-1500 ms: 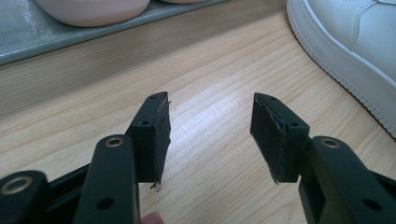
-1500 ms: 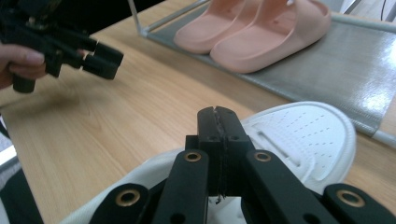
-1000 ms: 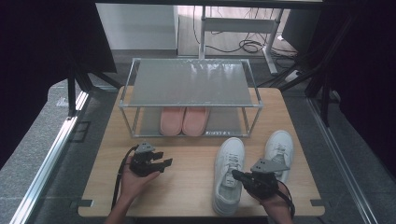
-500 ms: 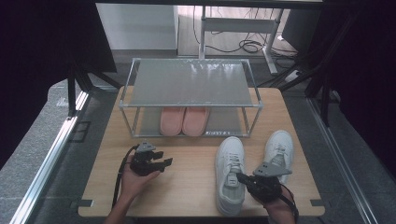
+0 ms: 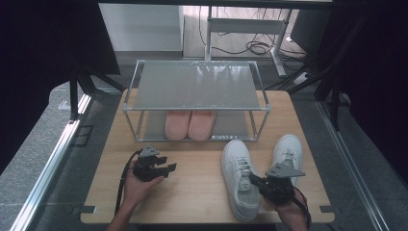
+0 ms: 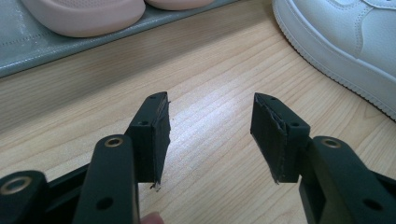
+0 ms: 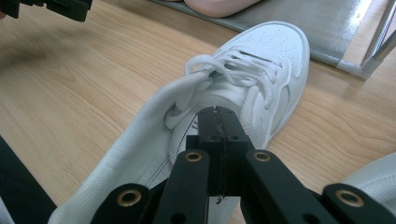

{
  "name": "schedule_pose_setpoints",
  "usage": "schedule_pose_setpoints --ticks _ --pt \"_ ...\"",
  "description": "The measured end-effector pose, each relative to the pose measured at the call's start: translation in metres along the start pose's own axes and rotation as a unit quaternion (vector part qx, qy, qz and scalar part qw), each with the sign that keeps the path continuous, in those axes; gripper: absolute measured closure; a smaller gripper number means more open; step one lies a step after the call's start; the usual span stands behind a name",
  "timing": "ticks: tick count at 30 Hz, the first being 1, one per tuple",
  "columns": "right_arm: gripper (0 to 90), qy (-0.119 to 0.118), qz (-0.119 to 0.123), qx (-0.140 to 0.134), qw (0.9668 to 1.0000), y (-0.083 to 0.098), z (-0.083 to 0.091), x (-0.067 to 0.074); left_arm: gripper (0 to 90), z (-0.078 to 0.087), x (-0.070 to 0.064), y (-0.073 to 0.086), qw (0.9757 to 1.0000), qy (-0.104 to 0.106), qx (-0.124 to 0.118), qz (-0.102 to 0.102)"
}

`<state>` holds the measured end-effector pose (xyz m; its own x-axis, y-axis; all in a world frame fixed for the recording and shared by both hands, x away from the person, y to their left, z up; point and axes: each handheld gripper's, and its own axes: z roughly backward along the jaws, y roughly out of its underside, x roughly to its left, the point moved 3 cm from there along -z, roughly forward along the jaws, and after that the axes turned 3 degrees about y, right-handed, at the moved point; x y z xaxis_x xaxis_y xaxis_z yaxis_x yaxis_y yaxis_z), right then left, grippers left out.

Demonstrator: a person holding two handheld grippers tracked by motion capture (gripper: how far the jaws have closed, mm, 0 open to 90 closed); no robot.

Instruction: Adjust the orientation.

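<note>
At the left of the high view, the left gripper [image 5: 169,168] rests in the person's left hand [image 5: 137,185] low over the wooden surface [image 5: 197,185], with a dark cable looping down beside the wrist. Its jaws stand spread apart with bare wood between them and nothing held, as the left gripper view makes plain, where the left gripper [image 6: 210,135] points toward the foot of the rack. Behind it, toward the far edge of the surface, stands a metal shoe rack [image 5: 195,86] with a grey top shelf; on its lower shelf sits a pair of pink slippers [image 5: 189,124] side by side. To the right of the left gripper, on the surface in front of the rack, lies the left white sneaker [image 5: 240,178], toe pointing toward the rack and heel near the person's edge. The right gripper [image 5: 255,181] reaches into this sneaker from the right, at its opening behind the laces. In the right gripper view the right gripper [image 7: 219,123] has its jaws pressed together just behind the laces of the sneaker [image 7: 261,74], at the tongue; whether they pinch the tongue itself cannot be told. Farther right, the second white sneaker [image 5: 287,151] stands just beside the first, apart from it, partly covered by the grey plate of the right gripper and the right hand [image 5: 293,211].
</note>
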<state>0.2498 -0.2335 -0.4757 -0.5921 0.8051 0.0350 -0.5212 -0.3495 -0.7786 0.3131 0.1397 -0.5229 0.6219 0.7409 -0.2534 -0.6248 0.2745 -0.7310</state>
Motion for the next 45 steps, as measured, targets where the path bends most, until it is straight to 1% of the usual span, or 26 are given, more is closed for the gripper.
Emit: schedule_pose_setpoints --ticks 2,4,7,8,11,13,16,18,20,23,29,32,38,45 --pt "90.0 -0.005 0.000 -0.007 1.0000 -0.003 0.001 0.000 47.8 0.000 0.000 0.000 1.0000 0.000 -0.001 0.000" --pt "90.0 -0.008 -0.001 -0.017 0.9998 -0.011 0.005 -0.002 47.8 0.001 0.000 -0.001 1.0000 0.000 -0.003 0.000" --pt "90.0 0.002 0.004 -0.022 0.9997 -0.029 0.009 -0.010 47.9 0.001 0.001 -0.001 1.0000 0.001 -0.004 0.000" --pt "90.0 0.003 0.001 -0.022 0.9998 -0.035 0.008 -0.015 47.8 0.001 0.001 -0.001 1.0000 0.001 -0.004 0.000" --pt "90.0 0.007 -0.006 -0.014 0.9999 -0.051 0.002 -0.027 47.9 0.002 0.000 -0.001 1.0000 0.000 -0.008 0.004" --pt "90.0 0.013 -0.005 -0.007 0.9999 -0.059 -0.004 -0.030 47.8 0.002 0.001 -0.001 1.0000 0.000 -0.008 0.005" --pt "90.0 0.015 -0.003 0.003 0.9999 -0.069 -0.013 -0.034 47.9 0.002 0.001 -0.001 1.0000 0.001 -0.008 0.006" --pt "90.0 0.013 -0.011 0.009 0.9998 -0.073 -0.020 -0.040 47.8 0.002 0.001 -0.001 0.9999 0.001 -0.008 0.006" --pt "90.0 0.019 -0.018 0.017 0.9995 -0.075 -0.027 -0.045 47.8 0.002 0.000 -0.001 0.9999 0.002 -0.009 0.007" --pt "90.0 0.024 -0.020 0.026 0.9992 -0.076 -0.034 -0.050 47.9 0.003 0.001 -0.001 0.9999 0.001 -0.010 0.008" --pt "90.0 0.023 -0.026 0.052 0.9981 -0.073 -0.045 -0.057 47.8 0.001 0.000 -0.001 1.0000 0.003 -0.007 0.005" --pt "90.0 0.026 -0.026 0.071 0.9968 -0.072 -0.054 -0.058 47.8 0.001 0.000 -0.001 1.0000 0.004 -0.007 0.005" --pt "90.0 0.030 -0.023 0.096 0.9946 -0.071 -0.066 -0.059 47.9 0.003 0.001 -0.001 0.9999 0.003 -0.010 0.007" --pt "90.0 0.030 -0.019 0.120 0.9921 -0.066 -0.071 -0.057 47.8 0.004 0.002 -0.001 0.9999 0.003 -0.011 0.007"
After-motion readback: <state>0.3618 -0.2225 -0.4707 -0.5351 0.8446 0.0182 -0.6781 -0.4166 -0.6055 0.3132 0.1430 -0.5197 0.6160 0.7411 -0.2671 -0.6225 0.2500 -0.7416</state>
